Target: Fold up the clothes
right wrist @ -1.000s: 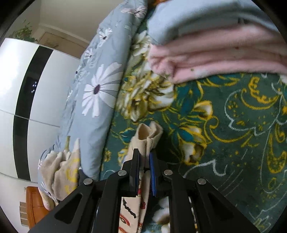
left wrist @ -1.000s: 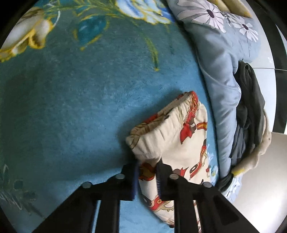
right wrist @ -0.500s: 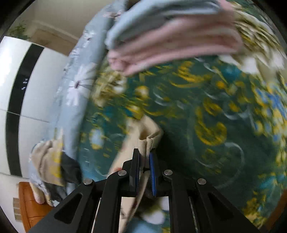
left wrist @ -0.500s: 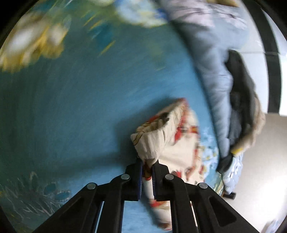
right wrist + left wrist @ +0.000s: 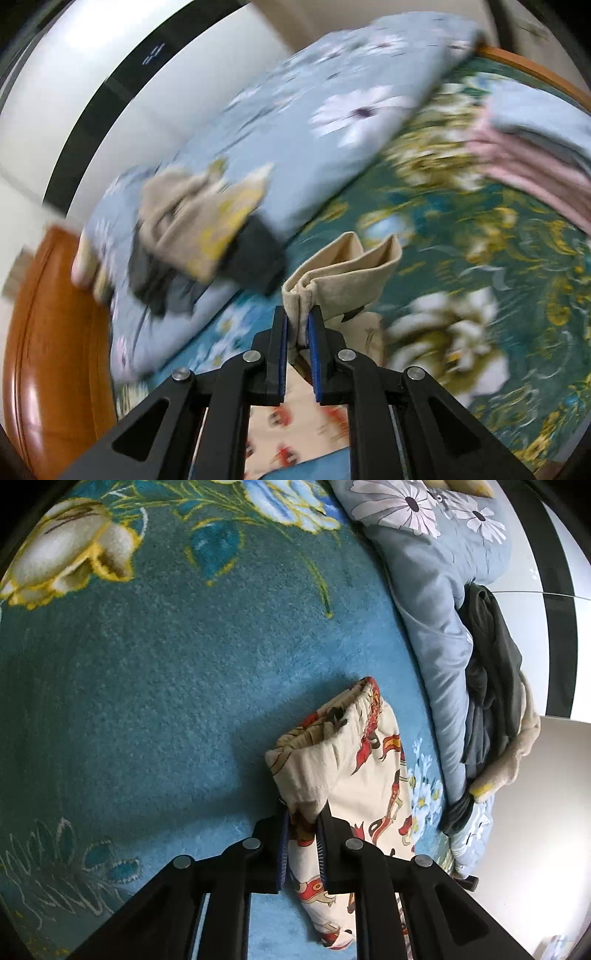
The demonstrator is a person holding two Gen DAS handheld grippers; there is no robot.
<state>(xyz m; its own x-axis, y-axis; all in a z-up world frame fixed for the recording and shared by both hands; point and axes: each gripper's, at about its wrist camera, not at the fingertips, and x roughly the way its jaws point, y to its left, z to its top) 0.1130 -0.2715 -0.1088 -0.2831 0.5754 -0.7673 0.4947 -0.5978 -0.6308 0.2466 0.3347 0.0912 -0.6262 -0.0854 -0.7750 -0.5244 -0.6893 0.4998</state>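
The cream printed shorts (image 5: 354, 771), soft cotton with red cartoon figures and a gathered elastic waistband, lie folded on the teal floral blanket (image 5: 155, 672). Their lower part is cut off behind the black fingers. The left gripper (image 5: 302, 834) is clenched on a bunched corner near the waistband; the right gripper (image 5: 297, 332) pinches a folded cream edge. The right wrist view is blurred. Beside them lies a padded blue daisy quilt (image 5: 436, 602) bearing dark crumpled clothes (image 5: 491, 657); stacked pink towels (image 5: 532, 166) sit farther off.
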